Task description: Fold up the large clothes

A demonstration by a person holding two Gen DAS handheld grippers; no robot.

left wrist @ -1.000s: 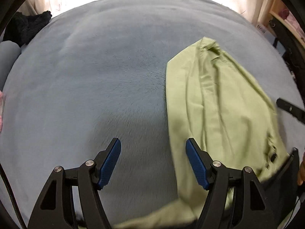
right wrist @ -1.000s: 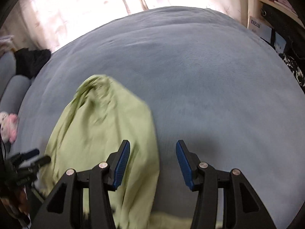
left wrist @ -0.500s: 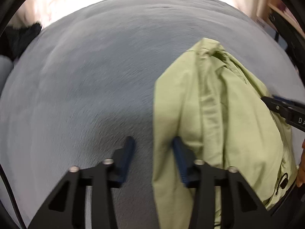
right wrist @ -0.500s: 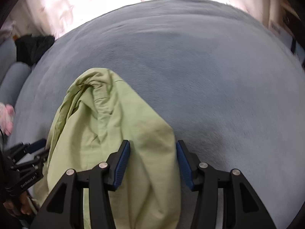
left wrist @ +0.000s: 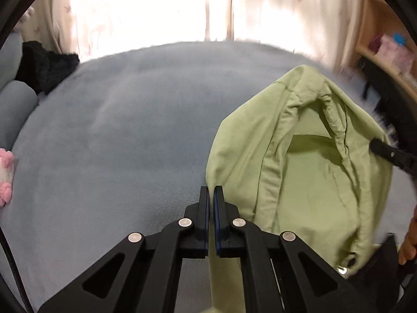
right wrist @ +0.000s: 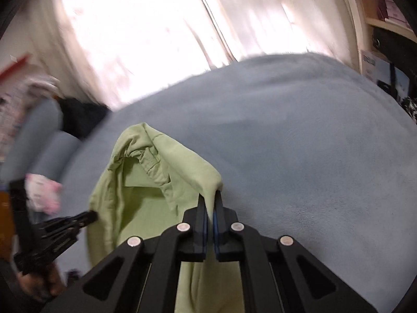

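A light green garment (left wrist: 307, 161) hangs lifted over the grey-blue bed (left wrist: 117, 143). My left gripper (left wrist: 211, 193) is shut on the garment's left edge, cloth pinched between the blue pads. My right gripper (right wrist: 210, 200) is shut on the garment's (right wrist: 146, 195) right edge. The garment sags between the two grippers, its collar and placket showing. The right gripper's tip shows at the right of the left wrist view (left wrist: 391, 154). The left gripper shows at the left of the right wrist view (right wrist: 60, 232).
A black cloth heap (left wrist: 44, 65) lies at the bed's far left by a grey pillow (left wrist: 15, 104). A pink plush toy (left wrist: 5, 177) sits at the left edge. Bright curtains (left wrist: 156, 10) hang behind the bed. Wooden shelves (left wrist: 385, 52) stand at the right.
Both grippers were open over the flat garment, then closed on its edges. They have lifted it off the bed, and both views have tilted up toward the curtains.
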